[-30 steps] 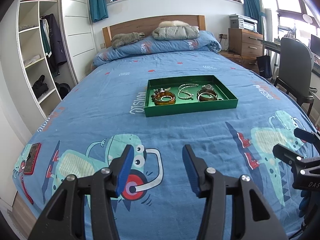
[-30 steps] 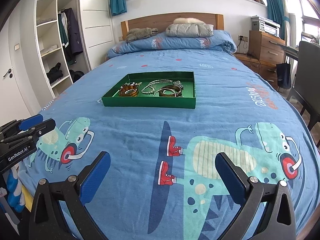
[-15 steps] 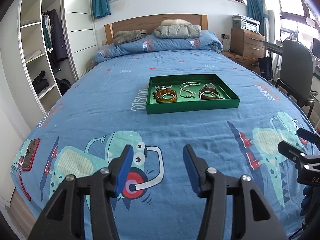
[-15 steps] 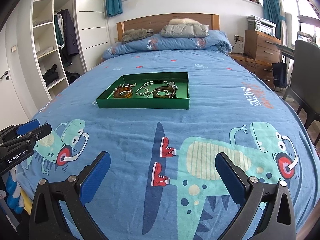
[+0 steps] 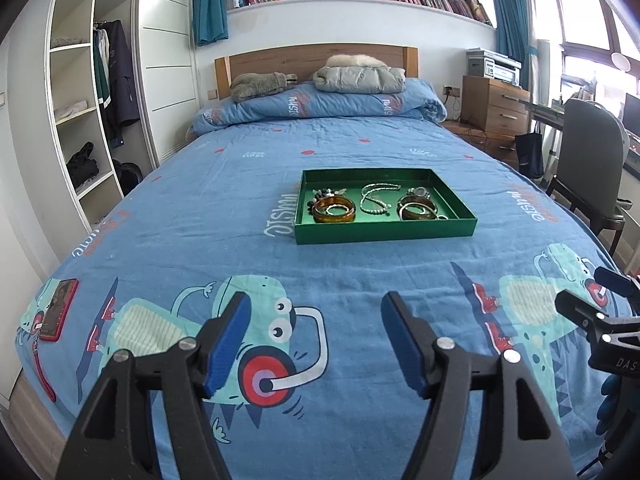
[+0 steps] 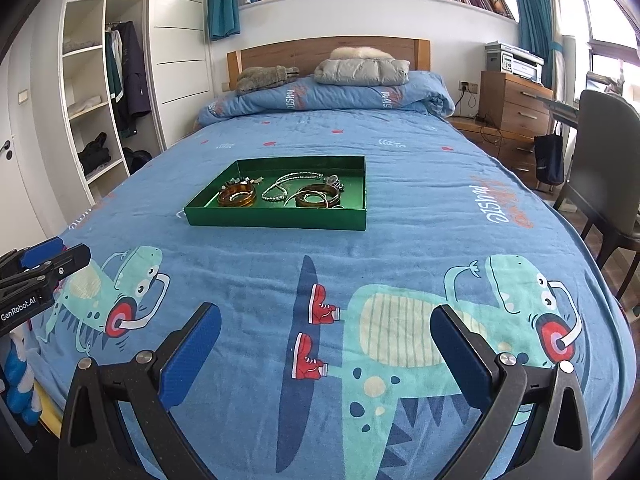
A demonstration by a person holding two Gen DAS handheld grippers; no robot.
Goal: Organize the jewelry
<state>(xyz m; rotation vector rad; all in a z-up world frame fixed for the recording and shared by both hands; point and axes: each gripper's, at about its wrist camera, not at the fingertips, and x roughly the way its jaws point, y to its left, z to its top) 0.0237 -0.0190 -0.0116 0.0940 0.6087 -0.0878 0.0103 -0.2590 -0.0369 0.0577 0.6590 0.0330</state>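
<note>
Green tray [image 5: 384, 232] holds two amber bangles [image 5: 334, 210] and one pearl necklace [image 5: 374, 200].

Bangles, bead strings [image 5: 375, 200] in green tray [image 5: 386, 233]

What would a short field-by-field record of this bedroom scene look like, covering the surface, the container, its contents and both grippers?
surface: bed with blue dinosaur-print cover
container: green tray, resting on the cover, mid-bed
contents: amber bangle on the tray's left, pearl necklace in the middle, darker bangles on the right
left gripper: jaws opening, nothing between them, short of the tray
right gripper: open, empty, short of the tray
extra item: red phone near the cover's left edge
task progress: no jewelry lifted yet
</note>
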